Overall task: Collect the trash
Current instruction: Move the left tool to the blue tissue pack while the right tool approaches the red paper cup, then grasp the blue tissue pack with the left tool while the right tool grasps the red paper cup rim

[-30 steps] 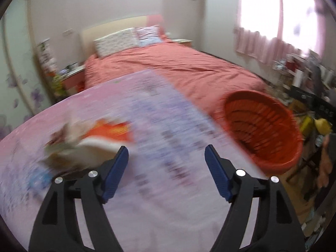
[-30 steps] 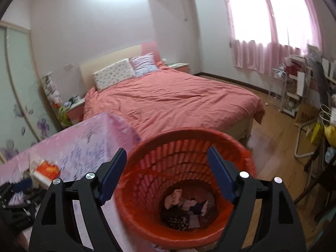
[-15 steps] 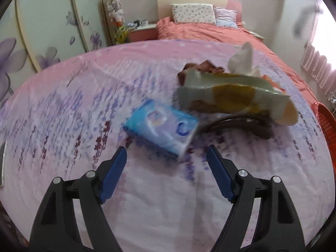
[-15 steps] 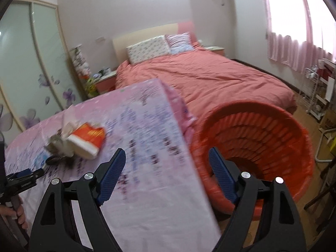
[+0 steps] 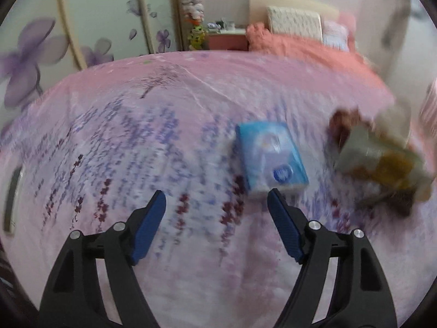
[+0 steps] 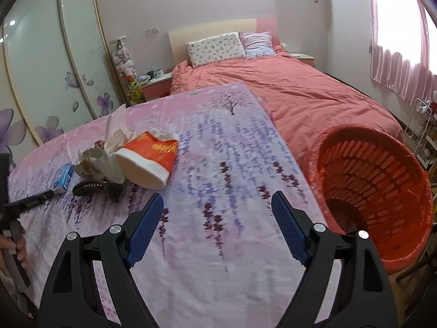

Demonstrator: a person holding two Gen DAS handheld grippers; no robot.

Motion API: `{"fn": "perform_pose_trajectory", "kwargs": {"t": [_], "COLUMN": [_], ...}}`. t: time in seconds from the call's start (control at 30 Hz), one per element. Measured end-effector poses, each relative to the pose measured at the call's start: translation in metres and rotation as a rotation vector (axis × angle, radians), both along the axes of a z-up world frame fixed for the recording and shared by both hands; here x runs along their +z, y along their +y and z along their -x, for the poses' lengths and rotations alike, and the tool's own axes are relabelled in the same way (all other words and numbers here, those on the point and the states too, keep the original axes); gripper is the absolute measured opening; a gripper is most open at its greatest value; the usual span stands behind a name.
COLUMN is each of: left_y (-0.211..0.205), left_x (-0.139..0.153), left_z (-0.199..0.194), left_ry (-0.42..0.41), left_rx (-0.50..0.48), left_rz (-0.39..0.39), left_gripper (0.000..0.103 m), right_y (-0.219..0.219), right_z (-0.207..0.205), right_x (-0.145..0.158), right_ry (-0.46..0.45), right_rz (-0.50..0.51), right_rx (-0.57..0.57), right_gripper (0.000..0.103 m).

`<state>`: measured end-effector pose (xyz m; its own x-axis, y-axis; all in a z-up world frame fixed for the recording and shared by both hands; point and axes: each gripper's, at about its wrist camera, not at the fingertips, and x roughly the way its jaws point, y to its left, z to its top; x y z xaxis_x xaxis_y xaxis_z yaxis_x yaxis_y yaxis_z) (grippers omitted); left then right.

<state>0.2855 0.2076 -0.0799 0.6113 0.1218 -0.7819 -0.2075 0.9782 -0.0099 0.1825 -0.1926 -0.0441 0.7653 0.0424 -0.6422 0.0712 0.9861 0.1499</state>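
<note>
A blue tissue pack [image 5: 271, 155] lies on the pink flowered tablecloth [image 5: 164, 136], just beyond my open, empty left gripper [image 5: 217, 205] and a little to its right. A crumpled wrapper pile [image 5: 382, 158] lies further right. In the right wrist view the pile [image 6: 95, 161] sits beside a red and white paper bowl [image 6: 148, 158], a black hair clip [image 6: 92, 187] and the blue pack [image 6: 63, 177]. My right gripper [image 6: 218, 210] is open and empty over the cloth. The red basket [image 6: 382, 191] stands tilted at the table's right edge.
A bed with a coral cover [image 6: 300, 90] lies beyond the table. Sliding wardrobe doors with purple flowers [image 6: 49, 68] stand at the left. A nightstand [image 6: 157, 82] is beside the bed. The left gripper's arm and a hand [image 6: 13, 218] show at the left edge.
My left gripper swung from the basket side to the trash and now faces left of the blue pack. My right gripper swung left from over the basket to over the tablecloth.
</note>
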Motion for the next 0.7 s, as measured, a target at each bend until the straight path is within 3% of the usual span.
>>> {"fn": "perform_pose_trajectory", "kwargs": {"t": [0.07, 0.17, 0.37, 0.57, 0.7], "left_y": [0.010, 0.006, -0.025, -0.029, -0.016], "left_x": [0.010, 0.016, 0.004, -0.014, -0.016], "left_z": [0.002, -0.011, -0.046, -0.054, -0.050], "left_ry": [-0.047, -0.066, -0.001, 0.055, 0.038], "left_rx": [0.018, 0.012, -0.032, -0.020, -0.009], "left_rz": [0.058, 0.074, -0.003, -0.047, -0.047], "left_gripper": [0.085, 0.086, 0.086, 0.065, 0.064], "right_y": [0.006, 0.013, 0.022, 0.023, 0.031], "right_z": [-0.003, -0.007, -0.010, -0.013, -0.018], "right_x": [-0.002, -0.005, -0.005, -0.004, -0.004], "right_ry": [0.006, 0.014, 0.020, 0.025, 0.016], "right_rz": [0.004, 0.007, 0.023, 0.018, 0.015], "right_rx": [0.008, 0.019, 0.032, 0.025, 0.038], "right_gripper": [0.081, 0.081, 0.081, 0.081, 0.081]}}
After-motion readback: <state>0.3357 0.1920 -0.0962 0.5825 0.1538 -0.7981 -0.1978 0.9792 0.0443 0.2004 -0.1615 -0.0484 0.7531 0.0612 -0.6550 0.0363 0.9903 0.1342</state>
